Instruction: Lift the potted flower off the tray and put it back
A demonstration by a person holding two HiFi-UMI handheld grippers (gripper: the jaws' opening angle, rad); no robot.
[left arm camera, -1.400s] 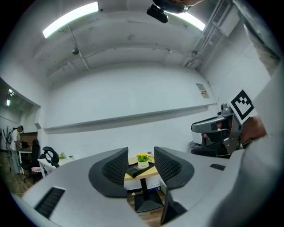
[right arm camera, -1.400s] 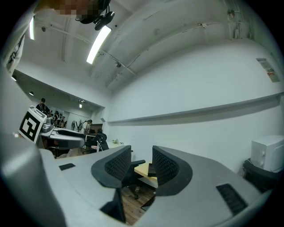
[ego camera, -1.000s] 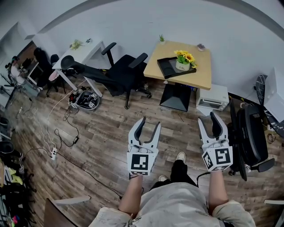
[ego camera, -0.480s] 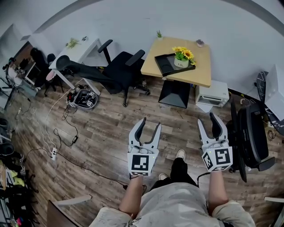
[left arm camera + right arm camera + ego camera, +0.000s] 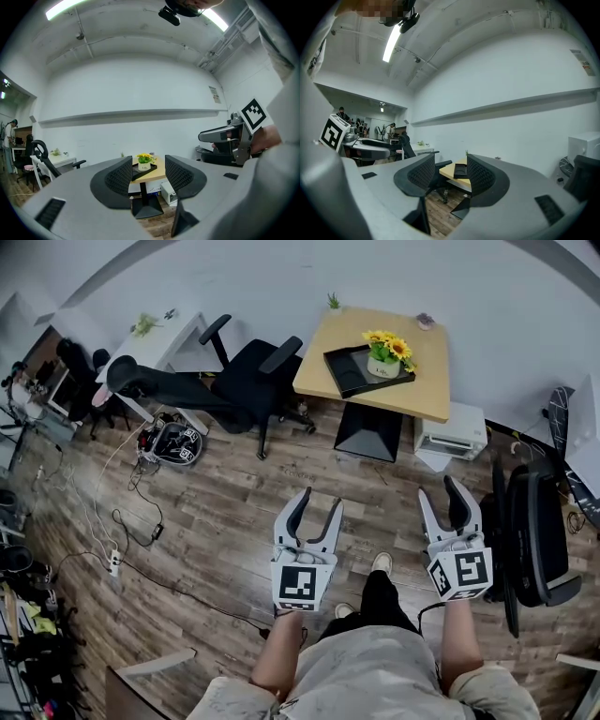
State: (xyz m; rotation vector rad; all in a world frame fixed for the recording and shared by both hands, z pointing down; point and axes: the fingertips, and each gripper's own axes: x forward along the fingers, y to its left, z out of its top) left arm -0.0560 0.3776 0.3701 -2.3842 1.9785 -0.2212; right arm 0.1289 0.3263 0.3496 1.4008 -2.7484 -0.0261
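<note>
Nearest me, left gripper (image 5: 317, 502): held level over the brown wood-plank floor (image 5: 216, 512); its dark ribbed fingers (image 5: 117, 176) stand apart with nothing between them.
Beside it, right gripper (image 5: 439, 498): level too, fingers (image 5: 480, 176) apart and empty; a black office chair (image 5: 530, 531) stands just to its right.
Mid-room: a second black swivel chair (image 5: 248, 385) sits left of the bench.
Far end: light wooden bench (image 5: 427, 381) by the white wall, well apart from both grippers.
Task's thing: yellow potted flower in a small white pot (image 5: 384, 357), upright in the flat black tray (image 5: 342, 362) on the bench, not yet lifted.
Step, as I judge it: approach only.
Risk: coming in too low, I could knock the bench edge or the tray rim and shift the tray. Closing on the blooms instead of the pot could crush them or tip the pot. The near chair could catch my right gripper.
</note>
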